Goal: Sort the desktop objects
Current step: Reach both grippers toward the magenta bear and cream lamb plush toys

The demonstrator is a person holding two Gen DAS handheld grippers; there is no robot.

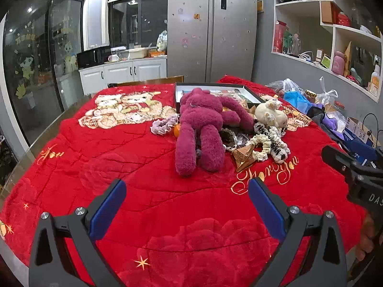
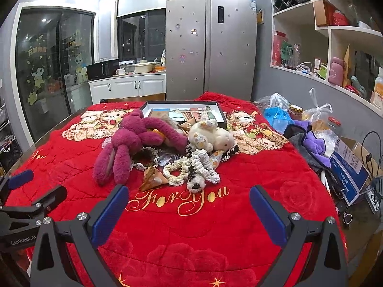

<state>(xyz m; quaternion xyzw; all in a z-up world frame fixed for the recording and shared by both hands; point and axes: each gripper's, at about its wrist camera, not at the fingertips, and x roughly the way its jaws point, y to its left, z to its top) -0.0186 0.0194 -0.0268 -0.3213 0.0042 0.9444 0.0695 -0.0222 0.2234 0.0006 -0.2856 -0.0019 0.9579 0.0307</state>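
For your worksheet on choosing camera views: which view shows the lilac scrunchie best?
The left wrist view: the lilac scrunchie lies in the open on the red blanket, left of the pink plush toy. In the right wrist view that toy hides nearly all of it.

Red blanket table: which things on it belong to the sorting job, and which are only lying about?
For the job: purple plush rabbit, cream plush toy, cream crocheted scrunchies, gold paper pyramid, open black box.

Lying about: blue plastic bag, purple towel, blue-and-white carton.

Red blanket [image 2: 251, 215] reads "For You"; left gripper [image 2: 21, 215] perhaps "GenRobot.AI".
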